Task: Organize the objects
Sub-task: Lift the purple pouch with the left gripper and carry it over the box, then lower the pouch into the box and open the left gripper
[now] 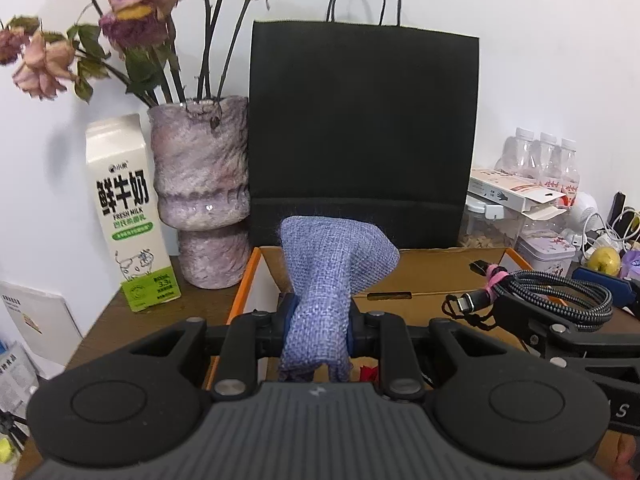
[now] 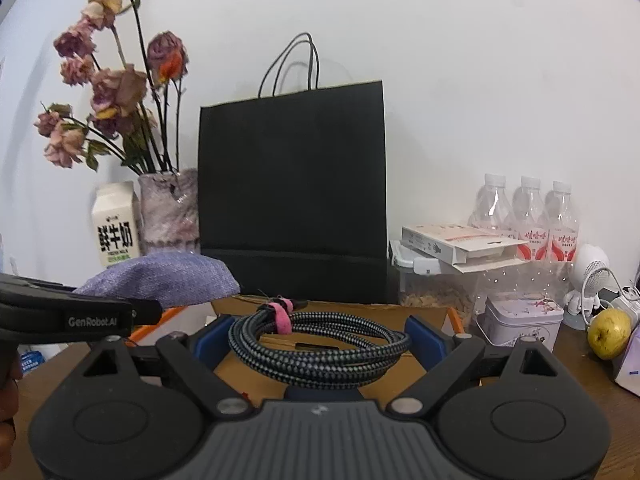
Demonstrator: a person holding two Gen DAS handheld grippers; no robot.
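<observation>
My left gripper [image 1: 320,330] is shut on a blue-purple woven cloth pouch [image 1: 332,264], which stands up from between the pads. It hangs over the left part of an open cardboard box with an orange rim [image 1: 424,276]. My right gripper [image 2: 320,336] has its jaws wide, and the blue pads press on both sides of a coiled black-and-grey braided cable [image 2: 320,356] bound with a pink tie. The coil [image 1: 560,298] shows over the box's right side in the left wrist view. In the right wrist view the pouch [image 2: 160,280] and the left gripper's finger [image 2: 80,316] are at the left.
A tall black paper bag [image 1: 360,128] stands right behind the box. Left of it are a mottled vase of dried roses [image 1: 200,192] and a milk carton [image 1: 128,216]. To the right are three plastic bottles [image 2: 528,216], a clear container [image 2: 436,288], a tin [image 2: 520,320] and a yellow fruit [image 2: 608,332].
</observation>
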